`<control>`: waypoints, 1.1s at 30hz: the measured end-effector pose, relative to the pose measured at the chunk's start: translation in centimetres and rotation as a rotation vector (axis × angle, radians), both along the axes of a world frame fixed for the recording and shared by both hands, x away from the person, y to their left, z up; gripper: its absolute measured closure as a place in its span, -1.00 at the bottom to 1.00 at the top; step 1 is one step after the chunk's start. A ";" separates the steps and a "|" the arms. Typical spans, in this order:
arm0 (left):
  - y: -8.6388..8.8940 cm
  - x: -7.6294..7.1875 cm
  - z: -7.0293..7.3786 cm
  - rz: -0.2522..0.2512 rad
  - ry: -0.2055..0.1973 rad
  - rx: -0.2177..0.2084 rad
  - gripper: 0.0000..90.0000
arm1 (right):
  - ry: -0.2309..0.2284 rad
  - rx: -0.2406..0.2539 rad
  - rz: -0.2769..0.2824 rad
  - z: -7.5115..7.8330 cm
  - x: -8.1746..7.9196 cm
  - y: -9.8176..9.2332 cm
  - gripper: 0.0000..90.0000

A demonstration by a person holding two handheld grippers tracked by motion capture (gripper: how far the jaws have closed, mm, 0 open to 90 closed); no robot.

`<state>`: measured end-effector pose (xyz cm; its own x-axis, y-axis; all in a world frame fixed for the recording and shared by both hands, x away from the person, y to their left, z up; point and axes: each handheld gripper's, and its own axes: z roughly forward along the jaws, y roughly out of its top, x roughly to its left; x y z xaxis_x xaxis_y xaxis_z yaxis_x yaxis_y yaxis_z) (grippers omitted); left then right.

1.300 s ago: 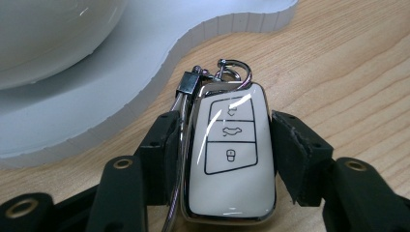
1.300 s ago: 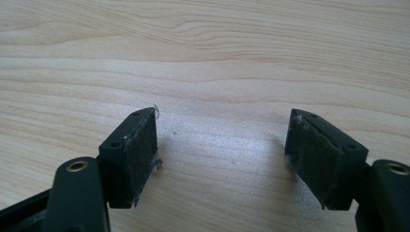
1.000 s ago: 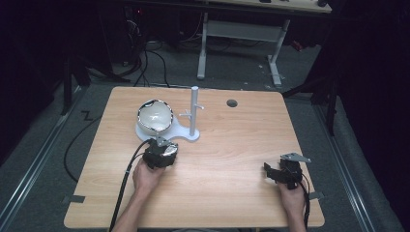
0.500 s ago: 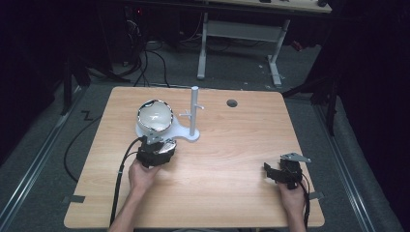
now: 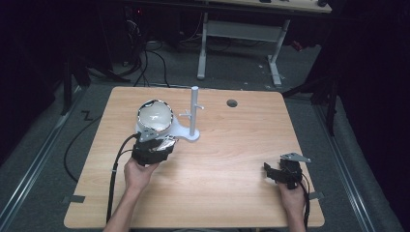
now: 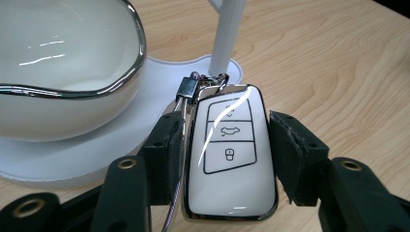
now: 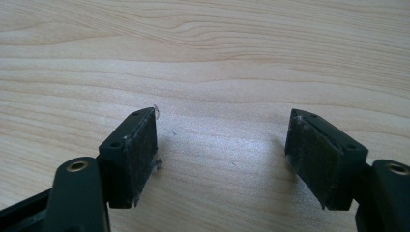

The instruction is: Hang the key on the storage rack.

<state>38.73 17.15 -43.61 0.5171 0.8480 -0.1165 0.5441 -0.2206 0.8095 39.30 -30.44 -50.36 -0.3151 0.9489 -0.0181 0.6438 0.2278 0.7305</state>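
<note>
I have my left gripper [image 6: 225, 169] clamped on the white car key fob [image 6: 232, 154], one black pad against each long side, button face up toward the camera and the metal ring end pointing away from me. In the high view my left hand [image 5: 139, 174] reaches in from the near edge of the tabletop [image 5: 232, 193], forearm angled forward and slightly right, so that the left gripper sits left of centre, just on the near side of the white stand [image 5: 193, 113]. The fob is held just above the rim of the stand's flat base, with the chrome-rimmed white bowl [image 6: 63, 72] on that base close to its left in the left gripper view and the upright post directly beyond the key ring. My right hand [image 5: 292, 195] rests near the near right corner of the tabletop, wrist straight, and the right gripper [image 7: 222, 145] points across bare wood with its jaws standing wide apart and nothing between them.
</note>
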 end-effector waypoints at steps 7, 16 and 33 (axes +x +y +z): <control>0.0 0.0 0.5 -0.002 0.026 0.001 0.07 | 0.000 0.000 0.000 0.0 0.0 0.0 -0.39; 0.9 0.0 1.8 0.023 0.029 -0.047 0.07 | -0.001 0.000 -0.001 0.0 0.0 0.0 -0.39; 1.5 0.9 5.2 0.018 -0.009 -0.076 0.07 | -0.002 -0.001 0.013 0.0 0.0 0.0 -0.39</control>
<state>39.68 18.63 -38.43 0.5032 0.8460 -0.1762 0.5400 -0.1487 0.8284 39.29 -30.46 -50.36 -0.3274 0.9447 -0.0200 0.6394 0.2371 0.7314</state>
